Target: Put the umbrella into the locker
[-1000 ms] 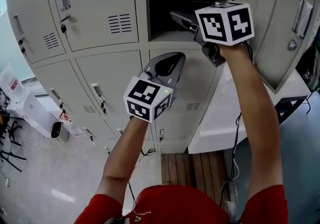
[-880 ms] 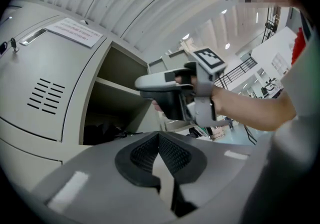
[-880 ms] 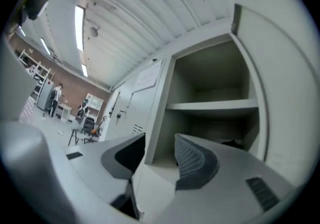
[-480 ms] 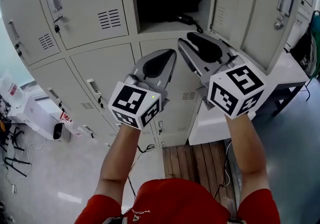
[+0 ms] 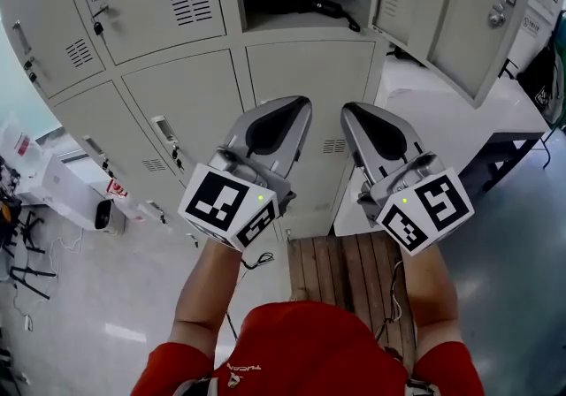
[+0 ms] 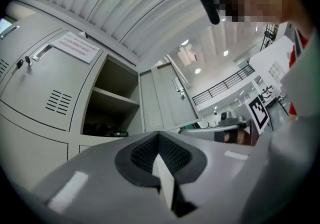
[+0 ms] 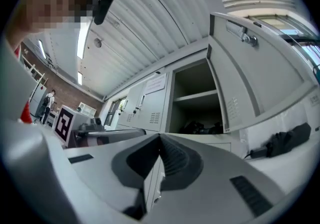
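The open locker compartment (image 5: 285, 23) at the far side carried a dark umbrella (image 5: 334, 11) lying on its bottom, toward the right. Right of the lockers stood a white table (image 5: 442, 102); the right gripper view showed a dark folded bundle (image 7: 282, 142) lying on it. On the grey floor (image 5: 106, 297), a wooden slatted board (image 5: 340, 266) lay near the locker base, with white boxes (image 5: 66, 195) and cables (image 5: 35, 270) at the left.

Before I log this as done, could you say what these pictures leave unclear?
- Head view: top edge cuts off the open locker; its dark item shows only partly.
- Left gripper view: that item is too small and shadowed to identify.
- Right gripper view: dark bundle on table, unidentifiable.
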`<state>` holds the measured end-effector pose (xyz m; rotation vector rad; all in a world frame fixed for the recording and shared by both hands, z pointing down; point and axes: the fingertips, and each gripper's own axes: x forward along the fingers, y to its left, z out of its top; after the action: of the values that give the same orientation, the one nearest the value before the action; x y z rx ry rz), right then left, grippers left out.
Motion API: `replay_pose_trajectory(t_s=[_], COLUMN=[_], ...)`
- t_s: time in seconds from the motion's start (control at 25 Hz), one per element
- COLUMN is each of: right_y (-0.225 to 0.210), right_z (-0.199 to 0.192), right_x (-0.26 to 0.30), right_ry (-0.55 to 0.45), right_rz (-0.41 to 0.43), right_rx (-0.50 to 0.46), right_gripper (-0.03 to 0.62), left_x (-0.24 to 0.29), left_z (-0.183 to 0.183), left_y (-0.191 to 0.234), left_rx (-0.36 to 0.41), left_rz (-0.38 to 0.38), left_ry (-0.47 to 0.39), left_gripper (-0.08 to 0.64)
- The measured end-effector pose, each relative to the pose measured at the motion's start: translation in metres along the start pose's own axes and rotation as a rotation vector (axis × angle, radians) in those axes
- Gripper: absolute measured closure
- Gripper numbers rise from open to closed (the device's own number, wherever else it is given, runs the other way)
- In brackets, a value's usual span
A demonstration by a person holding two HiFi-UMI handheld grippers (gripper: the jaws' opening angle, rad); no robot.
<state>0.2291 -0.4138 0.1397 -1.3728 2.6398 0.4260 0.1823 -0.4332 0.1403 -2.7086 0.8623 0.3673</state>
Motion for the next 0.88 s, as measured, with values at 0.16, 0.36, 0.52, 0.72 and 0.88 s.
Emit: replay_pose_trajectory(t_s=[0.16,0.36,0.52,0.72,0.88], right_y=[0.012,0.023,0.03,0.037,0.041], right_z=[-0.014,-0.026,-0.03,-0.031,-0.03], right_x=[-0.015,-0.029,-0.035,-0.035,-0.032], right_ry=[0.012,0.03,0.039,0.042,0.045], right_rz=[-0.01,-0.018,-0.017,-0.008,0.007], right_rx=[0.004,0.005,0.006,-0.003,-0.003], right_gripper=[0.589,0.589,0.589,0.589,0.589], left_x=[-0.01,-0.023,-0.029,-0.033,-0.035], left_z=[-0.01,-0.023,-0.028,-0.027,-0.027], left_y=[-0.013,-0.025,-0.032,-0.036,-0.035], left_rx=[-0.01,-0.033,-0.041,-0.032,-0.03], left_rz=[-0.009,-0.013,-0.022,-0.03,-0.027], left_ry=[0.015,0.039,0.052,0.053,0.059], left_gripper=[0.555,0.555,0.555,0.555,0.555])
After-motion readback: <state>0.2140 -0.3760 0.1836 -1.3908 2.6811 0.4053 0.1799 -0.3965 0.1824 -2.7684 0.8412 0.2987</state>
